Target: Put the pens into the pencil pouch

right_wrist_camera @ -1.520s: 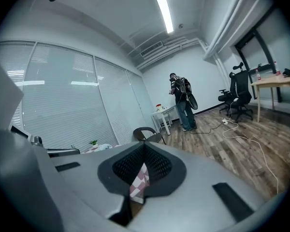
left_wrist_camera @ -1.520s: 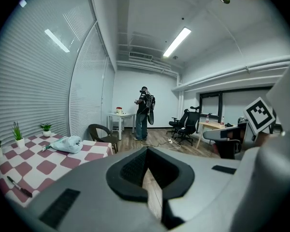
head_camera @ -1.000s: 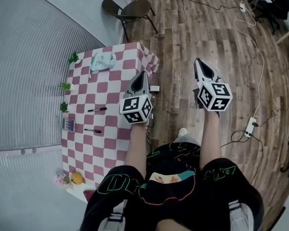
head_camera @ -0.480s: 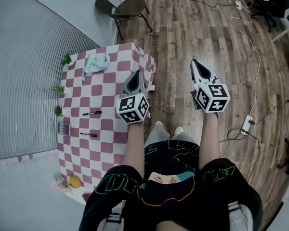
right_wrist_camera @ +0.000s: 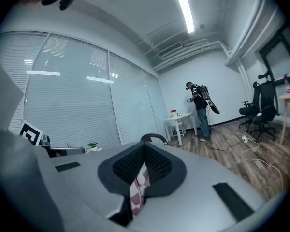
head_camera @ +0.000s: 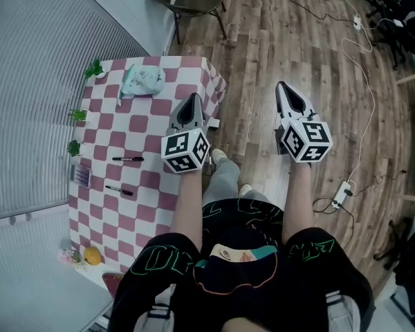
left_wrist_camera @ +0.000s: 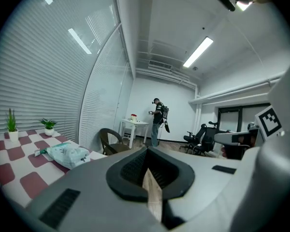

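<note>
step: approach, nothing gripped yet | left gripper (head_camera: 192, 104): jaws clenched together, empty, over the checkered table (head_camera: 152, 206) edge | right gripper (head_camera: 285, 92): clenched, empty, over floor | pen (head_camera: 128, 159) and second pen (head_camera: 119, 190): flat, left of and behind left fingertips, well apart | pencil pouch (head_camera: 142, 80): ahead-left of left fingertips, likely the drop target

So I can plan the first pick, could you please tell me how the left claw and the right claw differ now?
The left claw hangs over the checked table's edge; the right claw hangs over the wooden floor, off the table. The left claw is nearer the pouch and the two pens; the right claw is farther. Both are shut, empty and point the same way.
</note>
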Demonstrator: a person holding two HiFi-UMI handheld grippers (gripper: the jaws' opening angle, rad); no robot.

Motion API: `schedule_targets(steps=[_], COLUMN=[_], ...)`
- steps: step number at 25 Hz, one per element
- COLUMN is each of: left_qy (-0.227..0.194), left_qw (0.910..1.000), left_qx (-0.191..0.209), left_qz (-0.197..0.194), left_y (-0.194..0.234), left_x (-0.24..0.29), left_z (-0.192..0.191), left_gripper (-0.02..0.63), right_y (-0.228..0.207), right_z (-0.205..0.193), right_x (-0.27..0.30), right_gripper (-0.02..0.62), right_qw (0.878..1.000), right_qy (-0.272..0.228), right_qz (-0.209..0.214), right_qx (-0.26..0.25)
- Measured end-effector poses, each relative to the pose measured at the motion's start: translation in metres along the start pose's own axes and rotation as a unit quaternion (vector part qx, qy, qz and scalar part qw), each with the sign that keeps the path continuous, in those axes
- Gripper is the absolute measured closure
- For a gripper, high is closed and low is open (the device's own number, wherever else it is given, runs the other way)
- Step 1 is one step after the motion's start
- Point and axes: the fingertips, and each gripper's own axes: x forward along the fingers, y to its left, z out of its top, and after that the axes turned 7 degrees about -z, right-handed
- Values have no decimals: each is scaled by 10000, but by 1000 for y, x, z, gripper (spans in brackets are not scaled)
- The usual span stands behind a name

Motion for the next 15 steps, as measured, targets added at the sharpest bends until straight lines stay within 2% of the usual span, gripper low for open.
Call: schedule_targets(steps=[3, 10, 15], left_qy=[-183, -151, -141], left_qw=[9996, 9948, 9874], left_qx=[-7, -221, -435], left_qz=[225, 978, 1515], left_y=[28, 98, 150], left_x=[5, 1, -12], left_z=[9, 3, -2], left_gripper=[611, 611, 611], right_y=[19, 63, 115], right_z=[8, -3, -11], right_x=[27, 94, 141], right_gripper=[597, 595, 552], right_qw=[9994, 9944, 9853], right_qy=[-104, 283, 547], right_qz=[293, 946, 1541], right_qx=[-140, -386, -493])
